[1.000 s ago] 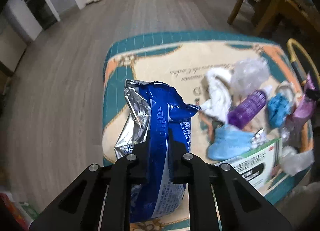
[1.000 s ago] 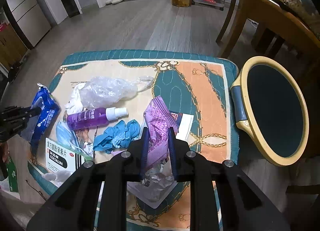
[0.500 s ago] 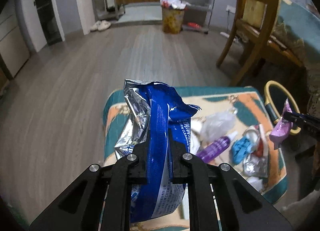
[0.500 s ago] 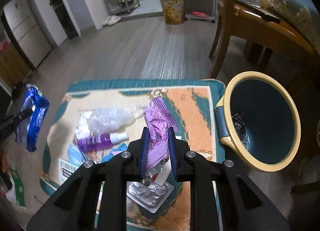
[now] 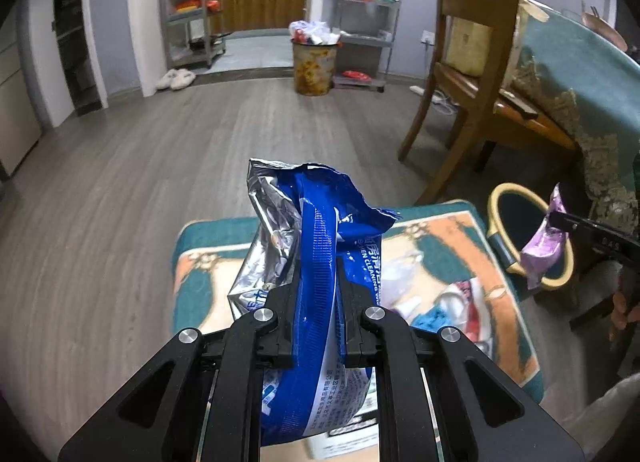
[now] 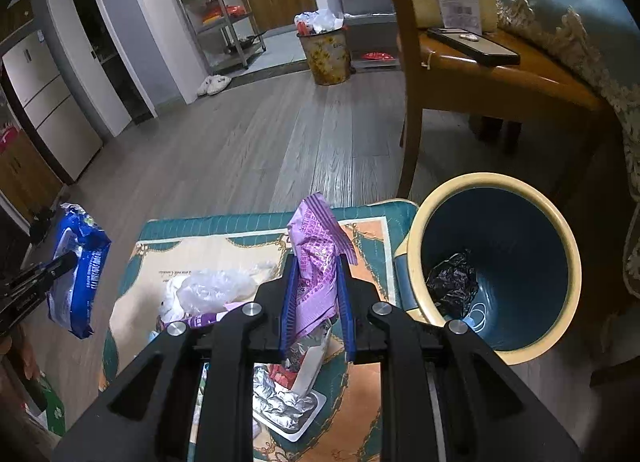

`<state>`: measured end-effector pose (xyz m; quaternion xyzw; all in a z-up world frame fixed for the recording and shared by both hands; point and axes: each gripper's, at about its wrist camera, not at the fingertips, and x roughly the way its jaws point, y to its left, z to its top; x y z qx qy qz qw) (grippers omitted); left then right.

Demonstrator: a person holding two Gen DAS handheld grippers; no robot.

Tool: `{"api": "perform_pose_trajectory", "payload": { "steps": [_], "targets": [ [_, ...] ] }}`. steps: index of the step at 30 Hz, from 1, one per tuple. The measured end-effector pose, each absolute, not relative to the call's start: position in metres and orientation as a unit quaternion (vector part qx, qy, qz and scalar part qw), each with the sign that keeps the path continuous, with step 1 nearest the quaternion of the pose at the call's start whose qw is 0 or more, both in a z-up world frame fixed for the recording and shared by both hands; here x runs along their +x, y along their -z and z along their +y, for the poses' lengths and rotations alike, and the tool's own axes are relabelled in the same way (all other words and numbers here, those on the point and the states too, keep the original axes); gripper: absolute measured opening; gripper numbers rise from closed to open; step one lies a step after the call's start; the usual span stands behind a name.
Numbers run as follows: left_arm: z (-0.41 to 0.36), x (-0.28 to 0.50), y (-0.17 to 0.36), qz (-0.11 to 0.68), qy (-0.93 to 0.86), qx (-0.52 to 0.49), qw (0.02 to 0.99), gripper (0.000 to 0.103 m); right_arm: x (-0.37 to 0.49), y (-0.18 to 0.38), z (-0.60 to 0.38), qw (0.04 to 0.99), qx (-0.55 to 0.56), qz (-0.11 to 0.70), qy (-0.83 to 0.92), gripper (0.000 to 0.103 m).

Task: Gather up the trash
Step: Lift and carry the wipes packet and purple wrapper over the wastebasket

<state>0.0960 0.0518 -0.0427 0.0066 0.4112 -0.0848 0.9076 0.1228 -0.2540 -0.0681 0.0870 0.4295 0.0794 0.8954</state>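
Both pieces of trash are lifted and being carried toward the bin, by my reading. The right gripper (image 6: 316, 302) is clamped on a purple wrapper (image 6: 316, 262), held above the mat (image 6: 368, 238) just beside the bin (image 6: 416, 246). The left gripper (image 5: 318, 302) is clamped on a blue wipes pack (image 5: 320, 246), up over the mat's side away from the bin. Next, the right gripper needs to move over the bin mouth and release; the left must cross the mat. On the mat lie a plastic bag (image 6: 212, 288), a purple bottle (image 6: 204, 318) and a foil tray (image 6: 284, 402). The bin holds crumpled black plastic (image 6: 454, 280) at its bottom.
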Motion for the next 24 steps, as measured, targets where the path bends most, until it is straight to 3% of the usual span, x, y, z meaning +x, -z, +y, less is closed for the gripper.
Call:
{"api": "perform_pose_trajectory", "payload": {
  "steps": [11,24],
  "targets": [
    [-0.03,0.127,0.039,0.39,0.143,0.021,0.909,0.014,0.123,0.065,-0.305,0.901,0.1,0.418,-0.057,0.018],
    [-0.143,0.152,0.072,0.4,0.229,0.04,0.886,0.014,0.121,0.077,-0.408,0.901,0.126,0.414,0.024,0.018]
  ]
}}
